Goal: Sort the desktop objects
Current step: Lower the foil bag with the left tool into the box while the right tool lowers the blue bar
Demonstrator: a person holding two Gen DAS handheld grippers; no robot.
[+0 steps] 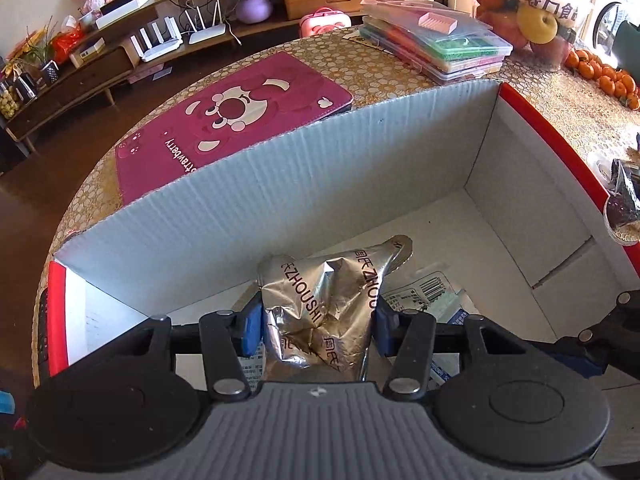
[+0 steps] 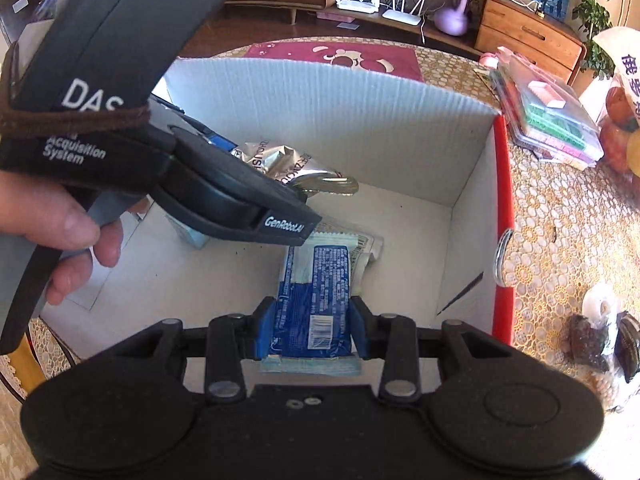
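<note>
A white cardboard box (image 1: 248,204) with red outer sides sits on the patterned table. My left gripper (image 1: 318,326) is shut on a crinkled silver foil packet (image 1: 332,300), held over the box floor. In the right wrist view the same silver packet (image 2: 288,168) shows in the left gripper (image 2: 256,184), gripped by a hand. My right gripper (image 2: 310,326) is shut on a blue snack packet (image 2: 312,300) inside the box (image 2: 360,120). Another wrapper (image 2: 366,244) lies on the box floor under it.
A pink strawberry-bear mat (image 1: 224,120) lies behind the box. Stacked clear plastic cases (image 1: 436,40) sit at the back right, beside a bag of fruit (image 1: 532,12) and several oranges (image 1: 604,76). Dark wrapped snacks (image 2: 600,336) lie on the table right of the box.
</note>
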